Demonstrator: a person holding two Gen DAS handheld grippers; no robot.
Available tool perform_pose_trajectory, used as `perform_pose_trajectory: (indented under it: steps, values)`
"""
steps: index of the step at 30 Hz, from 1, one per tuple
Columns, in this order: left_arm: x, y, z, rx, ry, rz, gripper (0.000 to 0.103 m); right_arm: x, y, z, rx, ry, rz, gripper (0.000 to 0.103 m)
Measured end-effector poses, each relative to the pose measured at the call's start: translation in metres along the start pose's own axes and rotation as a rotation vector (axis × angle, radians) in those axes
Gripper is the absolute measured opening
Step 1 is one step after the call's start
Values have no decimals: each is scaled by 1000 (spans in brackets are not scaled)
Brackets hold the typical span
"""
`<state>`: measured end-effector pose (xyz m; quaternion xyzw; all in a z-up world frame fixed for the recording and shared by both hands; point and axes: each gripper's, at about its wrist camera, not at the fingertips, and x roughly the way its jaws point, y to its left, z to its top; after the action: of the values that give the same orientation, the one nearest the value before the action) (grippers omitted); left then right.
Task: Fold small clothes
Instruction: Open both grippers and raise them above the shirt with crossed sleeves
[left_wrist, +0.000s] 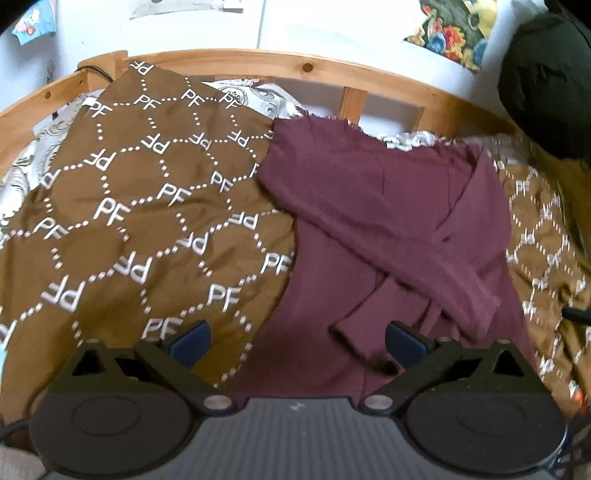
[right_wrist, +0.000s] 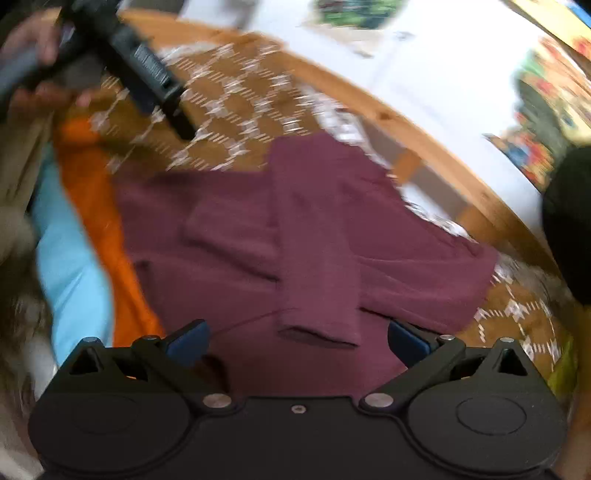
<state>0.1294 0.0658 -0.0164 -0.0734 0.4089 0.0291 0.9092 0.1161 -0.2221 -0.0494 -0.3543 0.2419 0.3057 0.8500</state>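
Maroon long-sleeved top (left_wrist: 373, 221) lies flat on a brown blanket (left_wrist: 147, 206) printed with white "PF" letters and dotted hexagons, spread over a bed with a pine wooden frame (left_wrist: 258, 64) along the far side. Both sleeves are folded in across the body — in the right wrist view one sleeve (right_wrist: 317, 258) runs from far to near down the middle of the top, its cuff nearest the camera, lying over the other sleeve (right_wrist: 229, 236), which comes in from the left.

Left gripper (left_wrist: 297, 338) hovers over the near edge of the top, jaws spread wide, blue pads (left_wrist: 190, 341) well apart, nothing between them. One pad is over the brown blanket, the other over maroon fabric by a sleeve cuff (left_wrist: 351, 339).

Right gripper (right_wrist: 297, 338) also wide open, holding nothing, poised above the near part of the top with the upper sleeve's cuff between and just beyond its fingers. Contact with the cloth — cannot tell in either view.

Right wrist view is motion-blurred. It shows the other gripper's black body (right_wrist: 140, 70) at far left, held in a hand (right_wrist: 37, 48), well apart from the top. Orange fabric (right_wrist: 96, 206) and light blue fabric (right_wrist: 70, 266) lie left of the top. Dark rounded object (left_wrist: 546, 81) sits at the far right.
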Motion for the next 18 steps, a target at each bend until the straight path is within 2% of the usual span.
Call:
perform_pose_trajectory:
  steps: [3,6,10,14,18]
  values:
    - [-1,-5,-5,35,2,39,102,11,25,-1,-121,42,7,102]
    - [1,-11,-6,63,7,33,102,20,41,-3,-190,66,22,102]
    - [8,-21,-10,114,26,34,102,29,49,-4,-207,87,51,101]
    - [13,-27,-12,134,34,9,102,42,51,-5,-206,156,35,99]
    - [14,-30,-13,143,29,-25,102,51,50,-7,-189,182,12,99]
